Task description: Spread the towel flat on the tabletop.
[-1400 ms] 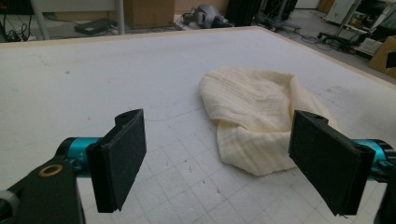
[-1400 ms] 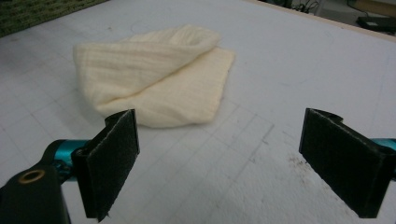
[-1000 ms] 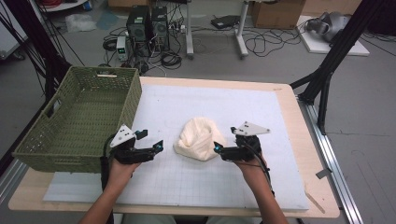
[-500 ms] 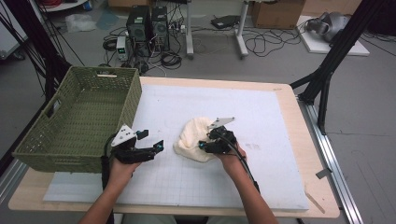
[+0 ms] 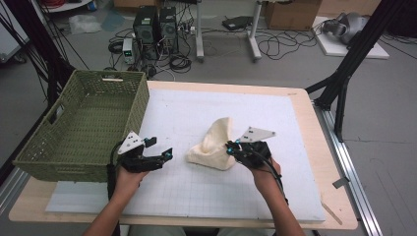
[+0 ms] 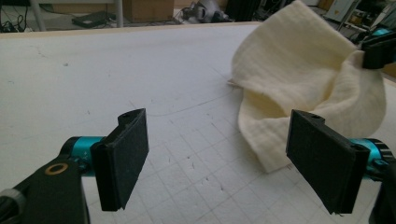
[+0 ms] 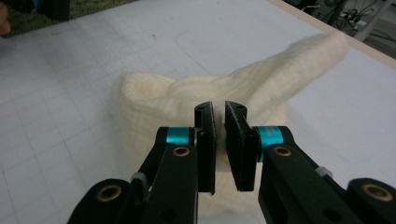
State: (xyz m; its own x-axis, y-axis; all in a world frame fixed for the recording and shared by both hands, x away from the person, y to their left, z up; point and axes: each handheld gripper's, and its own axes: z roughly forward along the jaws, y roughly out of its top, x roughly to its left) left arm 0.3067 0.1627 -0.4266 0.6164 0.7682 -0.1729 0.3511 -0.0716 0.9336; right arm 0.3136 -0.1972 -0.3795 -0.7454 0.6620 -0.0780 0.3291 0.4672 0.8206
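The high view looks forward and down from above the person's side of the white table [image 5: 196, 113], far enough back to take in its whole top and the floor beyond. Each gripper view sits low and close, looking along its own jaws across the table. All three share the cream cloth [image 5: 214, 147] [image 6: 299, 84] [image 7: 187, 98].

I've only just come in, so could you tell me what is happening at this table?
A person is working with a pair of tongs in each hand. The right tongs have just been closing and now pinch the cream cloth, pulling part of it up off the white mat. The left tongs wait open beside the green basket, apart from the cloth.
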